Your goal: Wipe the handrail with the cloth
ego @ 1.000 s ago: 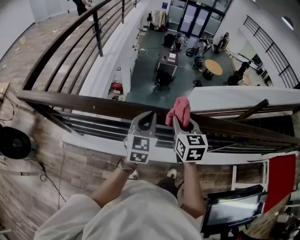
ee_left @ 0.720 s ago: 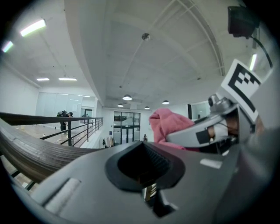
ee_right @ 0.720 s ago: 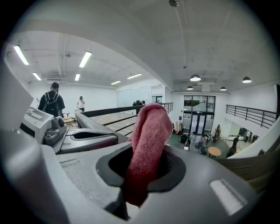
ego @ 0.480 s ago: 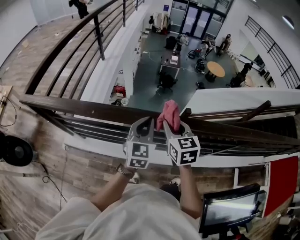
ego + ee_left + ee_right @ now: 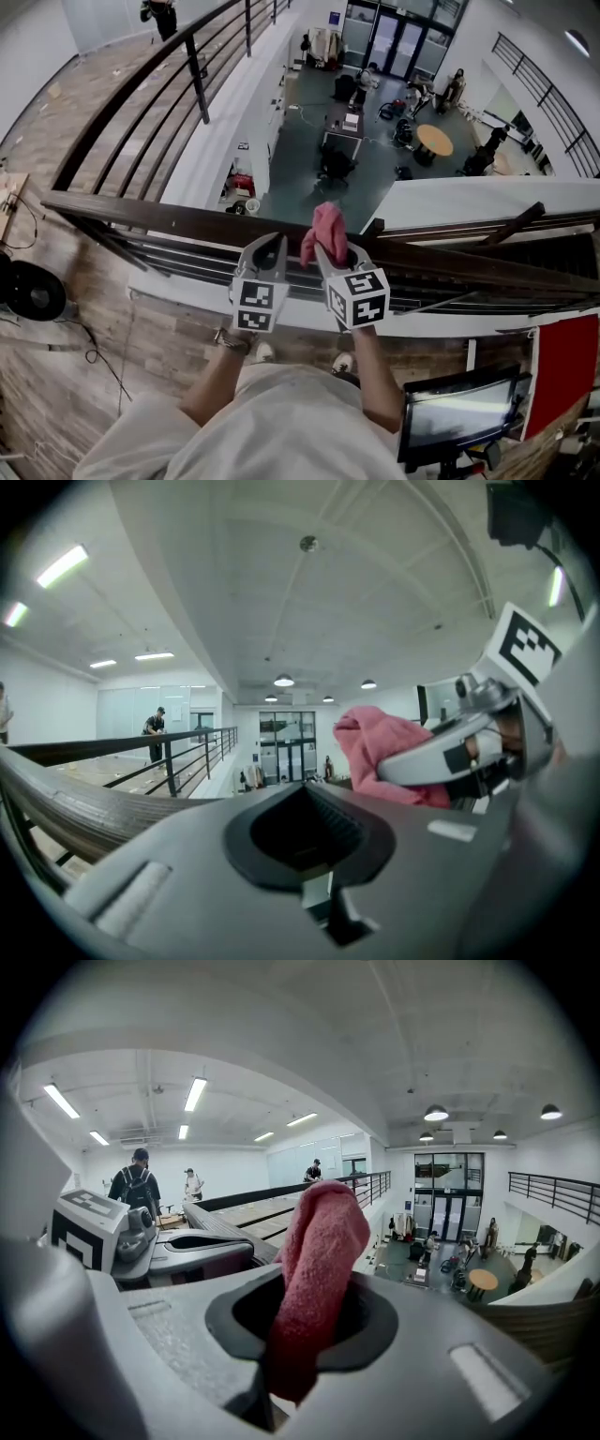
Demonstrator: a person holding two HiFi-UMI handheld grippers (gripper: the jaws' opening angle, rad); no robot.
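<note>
A dark wooden handrail (image 5: 141, 211) crosses the head view from left to right, over metal bars. My right gripper (image 5: 330, 255) is shut on a pink cloth (image 5: 326, 228), which stands up from the jaws at the rail's top. The right gripper view has the cloth (image 5: 319, 1260) clamped between the jaws and rising past them. My left gripper (image 5: 266, 251) sits right beside it on the left, at the rail, shut with nothing in it. From the left gripper view the handrail (image 5: 66, 803) runs off to the left, and the cloth (image 5: 380, 747) shows on the right.
Beyond the rail is a drop to a lower floor with desks, a round table (image 5: 434, 141) and people. A side railing (image 5: 141, 84) runs away at the left. A monitor (image 5: 459, 422) and red panel (image 5: 561, 370) stand at lower right, a black round object (image 5: 33, 291) at left.
Both grippers have slid to the left along the handrail, the right one carrying the cloth with it. Neither grip has changed.
</note>
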